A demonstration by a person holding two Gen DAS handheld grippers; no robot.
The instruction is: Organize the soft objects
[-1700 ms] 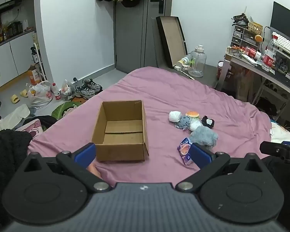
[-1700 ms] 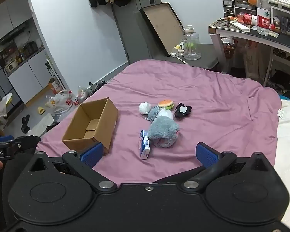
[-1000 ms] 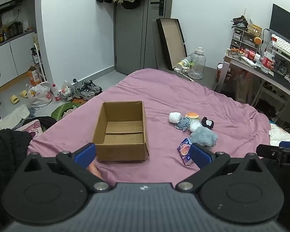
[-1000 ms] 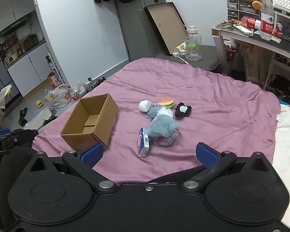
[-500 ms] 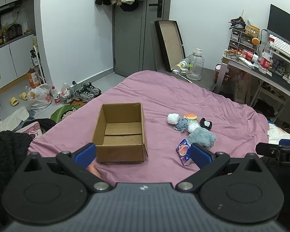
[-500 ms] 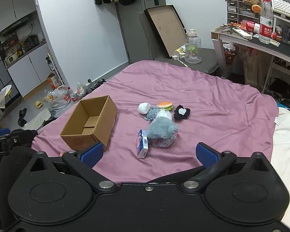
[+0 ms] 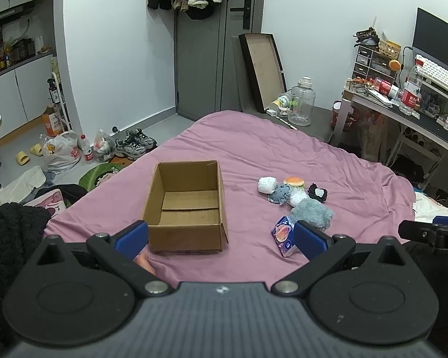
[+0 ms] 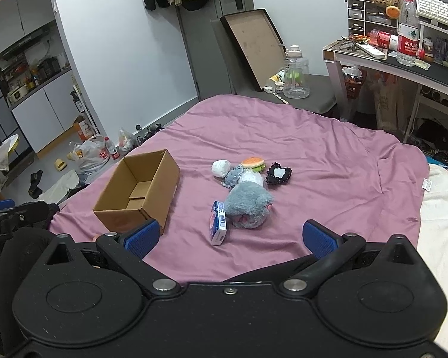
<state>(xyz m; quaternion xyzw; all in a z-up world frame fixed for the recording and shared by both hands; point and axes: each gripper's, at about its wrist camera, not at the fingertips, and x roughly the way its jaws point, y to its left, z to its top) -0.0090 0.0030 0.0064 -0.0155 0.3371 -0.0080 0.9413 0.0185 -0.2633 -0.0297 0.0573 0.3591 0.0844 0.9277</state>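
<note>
Both tools (image 7: 221, 235) (image 8: 228, 237) still spread wide, empty; box (image 7: 188, 205), toys (image 8: 248, 200) unmoved.

Your left gripper's (image 7: 221, 240) right fingertip covers the corner of the small tissue pack (image 7: 283, 235) and the lower edge of the grey plush (image 7: 312, 214). Near inner wall of the cardboard box (image 7: 185, 200) is out of sight from your left wrist. In the toy pile, the white ball behind the grey-blue toy (image 8: 235, 175) is half buried, can't tell its shape. Print on the pack (image 8: 218, 222) too small to read. Your other gripper is cut off at the frame edge in both views
</note>
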